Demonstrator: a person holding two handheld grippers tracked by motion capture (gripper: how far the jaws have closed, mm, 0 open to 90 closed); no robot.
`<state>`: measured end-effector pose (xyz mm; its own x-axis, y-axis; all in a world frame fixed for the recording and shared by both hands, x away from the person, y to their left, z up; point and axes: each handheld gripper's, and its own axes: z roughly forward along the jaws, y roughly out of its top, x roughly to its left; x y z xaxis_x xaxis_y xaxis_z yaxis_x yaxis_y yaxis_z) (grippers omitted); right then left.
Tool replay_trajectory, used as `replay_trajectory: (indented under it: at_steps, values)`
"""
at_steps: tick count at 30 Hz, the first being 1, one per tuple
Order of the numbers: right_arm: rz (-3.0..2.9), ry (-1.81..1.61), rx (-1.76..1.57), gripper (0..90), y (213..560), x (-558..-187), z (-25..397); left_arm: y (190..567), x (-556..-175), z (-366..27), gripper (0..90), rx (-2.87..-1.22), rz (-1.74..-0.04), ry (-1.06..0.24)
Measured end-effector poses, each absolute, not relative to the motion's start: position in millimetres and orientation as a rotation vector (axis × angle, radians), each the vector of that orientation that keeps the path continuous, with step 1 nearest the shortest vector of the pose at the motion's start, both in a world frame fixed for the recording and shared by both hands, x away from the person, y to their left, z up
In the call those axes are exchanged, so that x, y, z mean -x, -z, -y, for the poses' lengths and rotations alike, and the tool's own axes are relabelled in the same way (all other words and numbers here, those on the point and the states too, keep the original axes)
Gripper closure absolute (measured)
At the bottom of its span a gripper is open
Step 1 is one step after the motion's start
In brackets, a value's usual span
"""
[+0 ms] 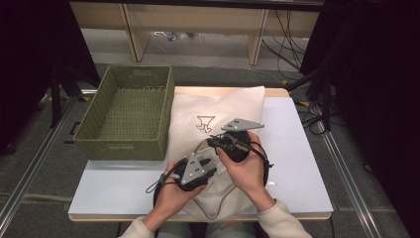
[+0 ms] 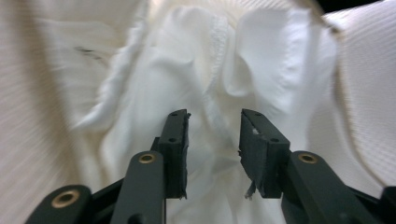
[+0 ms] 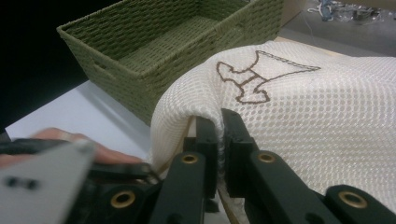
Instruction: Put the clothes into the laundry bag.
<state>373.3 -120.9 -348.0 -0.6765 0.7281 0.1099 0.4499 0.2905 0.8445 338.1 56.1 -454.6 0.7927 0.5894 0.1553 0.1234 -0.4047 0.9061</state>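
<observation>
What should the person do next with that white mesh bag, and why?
Probably close the left gripper on the white cloth between its open fingers. The right gripper already pinches the mesh bag by its edge, holding the mouth up, so the cloth seems ready to be grasped.

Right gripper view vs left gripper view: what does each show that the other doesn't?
Right gripper view alone: the green woven basket, the white tabletop, the brown emblem on the mesh bag, and the right tongs shut on the bag's edge, with the other hand nearby.

Left gripper view alone: crumpled white cloth inside the bag, a stitched seam, and the left tongs open around it.

Both: the bag's white mesh fabric, close up.
</observation>
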Motion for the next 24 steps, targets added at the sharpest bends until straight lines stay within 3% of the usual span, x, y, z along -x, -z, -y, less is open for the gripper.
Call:
replay_trajectory:
  at_steps: [5, 9, 24]
  values:
    - [-2.275, -1.319, -1.051, 87.1, 344.4, -368.7, 119.3, 446.4, -320.5, -82.9, 62.3, -1.940, -0.522, -0.557]
    - [-2.265, -1.290, -1.004, 87.0, 342.1, -366.5, 118.7, 450.6, -309.3, -98.6, 64.4, -2.004, -0.523, -0.480]
    - [-2.523, -0.984, -0.880, 86.0, 361.3, -350.4, 107.7, 477.0, -295.2, -118.9, 63.2, -2.047, -0.610, -0.414]
